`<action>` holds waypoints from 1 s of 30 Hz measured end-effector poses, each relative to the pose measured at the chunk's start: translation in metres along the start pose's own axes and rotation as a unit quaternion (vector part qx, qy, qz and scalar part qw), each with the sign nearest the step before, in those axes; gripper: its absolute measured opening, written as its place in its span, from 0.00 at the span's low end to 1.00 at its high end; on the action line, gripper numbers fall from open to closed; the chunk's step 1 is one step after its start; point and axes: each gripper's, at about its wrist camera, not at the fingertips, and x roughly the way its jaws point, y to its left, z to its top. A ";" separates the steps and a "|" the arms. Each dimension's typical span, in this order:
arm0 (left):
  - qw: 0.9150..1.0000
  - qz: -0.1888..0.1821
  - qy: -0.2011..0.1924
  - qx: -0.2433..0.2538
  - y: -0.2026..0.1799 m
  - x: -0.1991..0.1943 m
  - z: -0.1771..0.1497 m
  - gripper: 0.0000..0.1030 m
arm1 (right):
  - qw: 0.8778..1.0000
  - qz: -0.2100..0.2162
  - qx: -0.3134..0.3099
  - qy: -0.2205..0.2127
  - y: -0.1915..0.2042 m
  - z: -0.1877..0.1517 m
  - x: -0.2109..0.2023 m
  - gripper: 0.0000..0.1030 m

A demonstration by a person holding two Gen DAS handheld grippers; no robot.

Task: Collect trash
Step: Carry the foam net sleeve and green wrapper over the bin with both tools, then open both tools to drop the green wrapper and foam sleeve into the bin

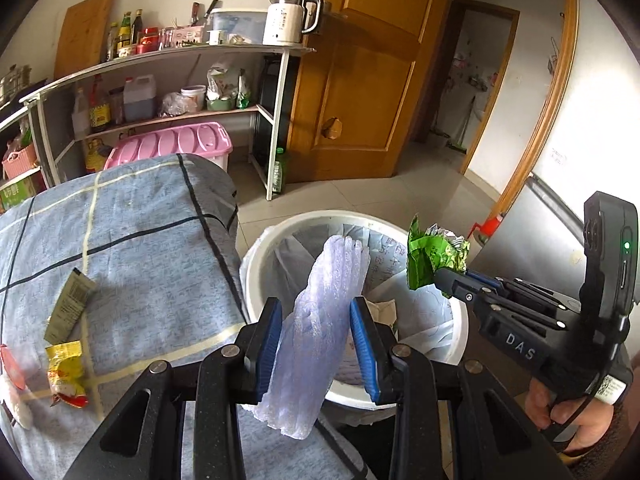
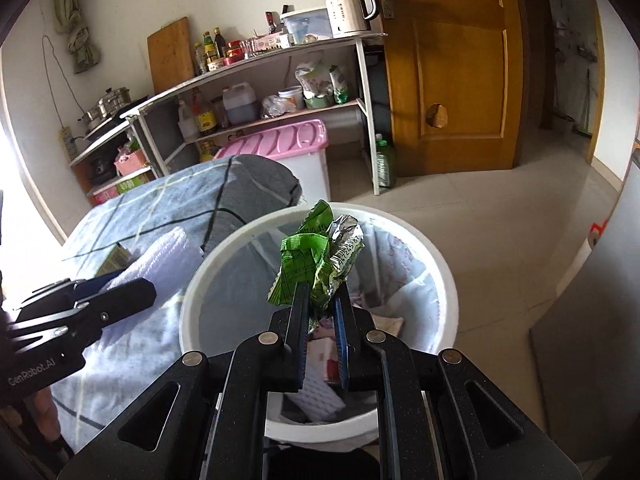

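My left gripper (image 1: 318, 308) is shut on a roll of pale bubble wrap (image 1: 320, 320) and holds it at the near left rim of the white lined trash bin (image 1: 256, 280). My right gripper (image 2: 322, 294) is shut on a crumpled green snack wrapper (image 2: 316, 256) and holds it above the open bin (image 2: 444, 276), which has several pieces of trash inside. In the left wrist view the right gripper (image 1: 442, 280) with the green wrapper (image 1: 432, 256) is over the bin's right side. On the blue checked cloth (image 1: 140, 240) lie an olive sachet (image 1: 70, 304) and a yellow-red packet (image 1: 66, 372).
A shelf unit (image 1: 160, 80) with bottles, jars and a white kettle (image 1: 288, 18) stands at the back, with a pink-lidded box (image 1: 172, 146) below. A wooden door (image 1: 360, 60) stands open on the right. A red-and-white wrapper (image 1: 12, 376) lies at the cloth's left edge.
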 end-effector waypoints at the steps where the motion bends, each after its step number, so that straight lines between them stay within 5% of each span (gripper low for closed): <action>1: 1.000 0.002 0.002 0.004 -0.003 0.004 0.000 0.35 | 1.000 -0.001 0.002 0.006 -0.004 -0.002 0.003 0.12; 16: 0.999 0.014 0.027 0.020 -0.020 0.035 0.001 0.35 | 0.998 -0.028 0.015 0.050 -0.030 -0.009 0.028 0.12; 21: 0.999 0.012 0.029 0.022 -0.021 0.036 0.001 0.37 | 0.998 -0.028 0.024 0.055 -0.031 -0.011 0.029 0.28; 30: 1.000 0.009 0.024 0.009 -0.016 0.029 -0.002 0.48 | 0.998 -0.023 0.028 0.050 -0.028 -0.014 0.021 0.29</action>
